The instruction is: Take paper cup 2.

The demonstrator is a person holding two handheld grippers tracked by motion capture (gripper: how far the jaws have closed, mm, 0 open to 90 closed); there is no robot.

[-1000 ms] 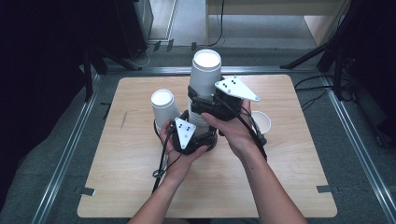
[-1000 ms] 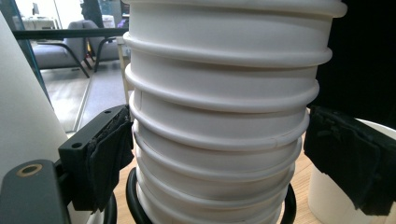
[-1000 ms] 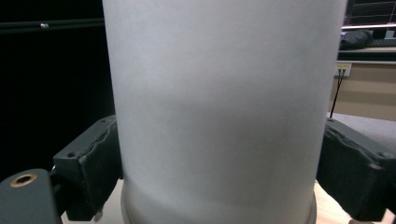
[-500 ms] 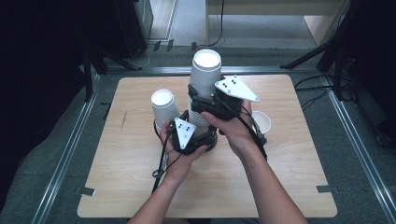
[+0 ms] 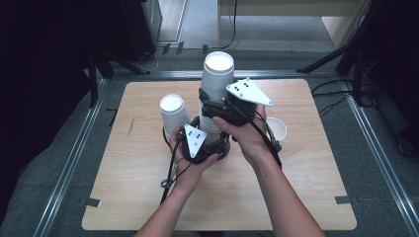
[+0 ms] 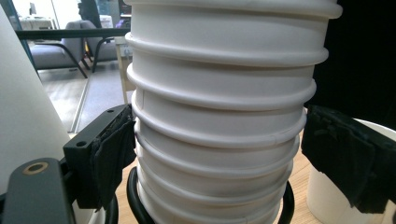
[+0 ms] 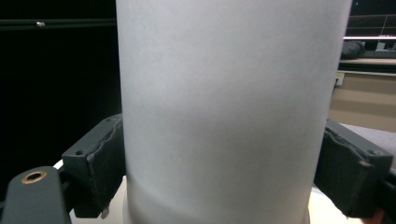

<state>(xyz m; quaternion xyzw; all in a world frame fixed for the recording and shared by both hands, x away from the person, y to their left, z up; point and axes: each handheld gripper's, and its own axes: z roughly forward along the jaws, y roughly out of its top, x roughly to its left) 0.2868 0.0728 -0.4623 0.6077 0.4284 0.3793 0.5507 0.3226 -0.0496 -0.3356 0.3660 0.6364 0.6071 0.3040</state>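
Upside-down white cup (image 5: 172, 112) standing at left on the bench (image 5: 123, 197). Left gripper (image 5: 207, 143) closing on the cup stack's (image 5: 216, 81) ribbed base mid-bench, pads touching. Right gripper (image 5: 217, 106) closing, clamped on the topmost cup higher up. Open cup (image 5: 276, 131) at right.

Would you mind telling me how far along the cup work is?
Done: an upturned cup and an upright cup stand apart. In hand: the left claw grips the stack low, the right claw its top cup, jaws just closing. Left: the nested cups beneath.
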